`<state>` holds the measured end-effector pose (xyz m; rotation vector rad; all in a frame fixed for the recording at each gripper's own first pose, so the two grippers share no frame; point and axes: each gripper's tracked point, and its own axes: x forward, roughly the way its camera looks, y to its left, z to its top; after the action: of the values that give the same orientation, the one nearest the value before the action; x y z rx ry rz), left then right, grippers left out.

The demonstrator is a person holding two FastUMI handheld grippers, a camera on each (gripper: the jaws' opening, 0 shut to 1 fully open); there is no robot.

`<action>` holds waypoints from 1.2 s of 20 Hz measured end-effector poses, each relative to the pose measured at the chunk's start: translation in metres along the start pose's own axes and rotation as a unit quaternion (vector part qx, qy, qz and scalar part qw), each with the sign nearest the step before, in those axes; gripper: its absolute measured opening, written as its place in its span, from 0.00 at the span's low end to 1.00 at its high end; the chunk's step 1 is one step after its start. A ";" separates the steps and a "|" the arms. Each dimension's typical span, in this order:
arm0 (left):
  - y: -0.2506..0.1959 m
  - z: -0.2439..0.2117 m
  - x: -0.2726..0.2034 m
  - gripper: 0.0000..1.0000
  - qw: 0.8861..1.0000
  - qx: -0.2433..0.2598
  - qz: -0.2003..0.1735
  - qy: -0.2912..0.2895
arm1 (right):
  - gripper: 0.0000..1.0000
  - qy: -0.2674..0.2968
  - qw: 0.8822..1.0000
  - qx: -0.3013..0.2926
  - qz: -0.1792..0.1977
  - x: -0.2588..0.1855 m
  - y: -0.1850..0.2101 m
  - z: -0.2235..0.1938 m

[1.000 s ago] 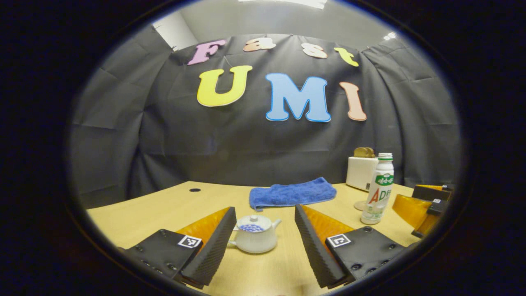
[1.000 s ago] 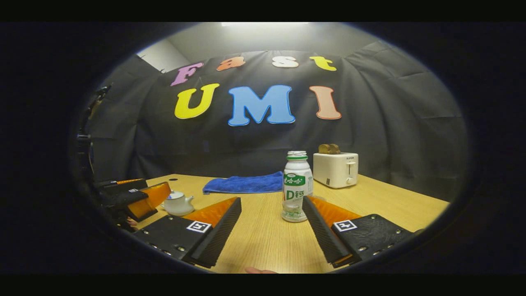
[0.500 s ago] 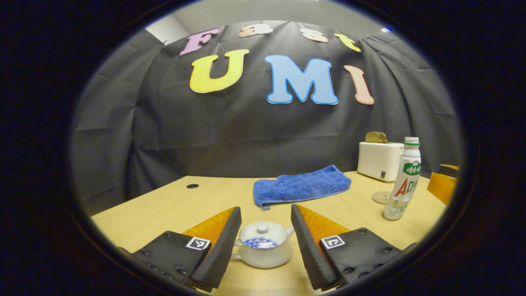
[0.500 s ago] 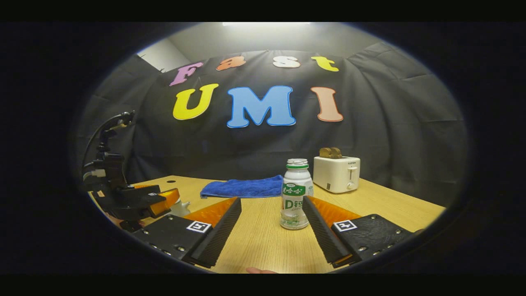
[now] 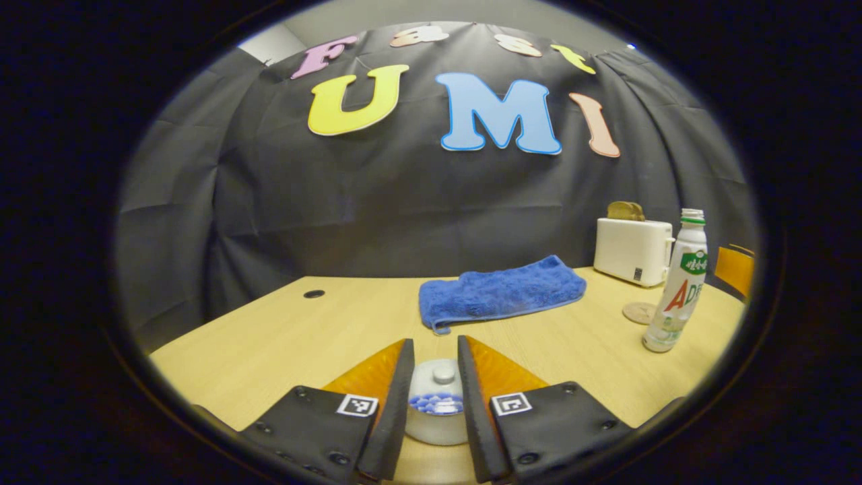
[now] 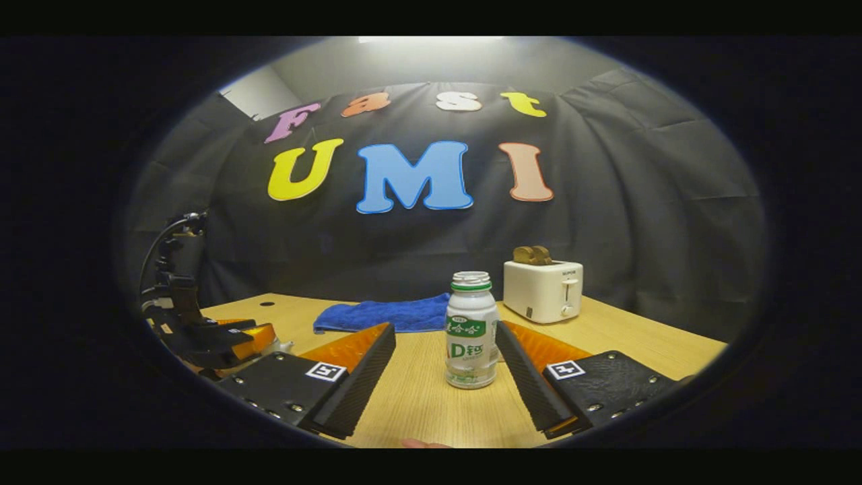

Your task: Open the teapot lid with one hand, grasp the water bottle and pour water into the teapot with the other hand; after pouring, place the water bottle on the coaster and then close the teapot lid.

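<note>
Your left hand-held gripper sits narrowed around the teapot lid for lifting; right hand-held gripper gapes wide, flanking the water bottle.

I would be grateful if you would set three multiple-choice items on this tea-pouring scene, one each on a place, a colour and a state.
1. Where does the water bottle stand?
A. On the blue towel
B. On the table, between the right gripper's open jaws
C. On top of the toaster

2. What colour is the towel?
A. Blue
B. Red
C. Yellow

3. How is the teapot lid?
A. Lifted clear of the pot
B. Lying on the coaster
C. On the teapot, with the left gripper's jaws close on either side

Answers:
1 B: the bottle is upright on the wood table, with a gap to each jaw of the right gripper.
2 A: the folded cloth is plainly blue.
3 C: the lid sits on the teapot between the narrowed jaws of the left gripper.
</note>
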<state>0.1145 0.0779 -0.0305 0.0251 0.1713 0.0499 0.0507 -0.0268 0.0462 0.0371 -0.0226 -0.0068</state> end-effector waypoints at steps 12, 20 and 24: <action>0.003 0.039 -0.016 0.16 0.998 -0.022 -0.020 -0.047 | 0.93 0.016 1.000 -0.014 -0.018 0.019 -0.024 -0.020; -0.012 0.071 -0.091 0.13 0.994 -0.006 -0.045 -0.097 | 0.92 0.007 0.997 -0.063 -0.037 0.049 -0.028 -0.022; -0.009 0.085 -0.117 0.16 0.991 -0.009 -0.042 -0.125 | 0.92 0.032 0.998 -0.032 -0.041 0.067 -0.032 -0.042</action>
<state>0.0145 0.0610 0.0727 0.0057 -0.0787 -0.0367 0.1179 -0.0573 0.0050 -0.0256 0.0437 -0.0889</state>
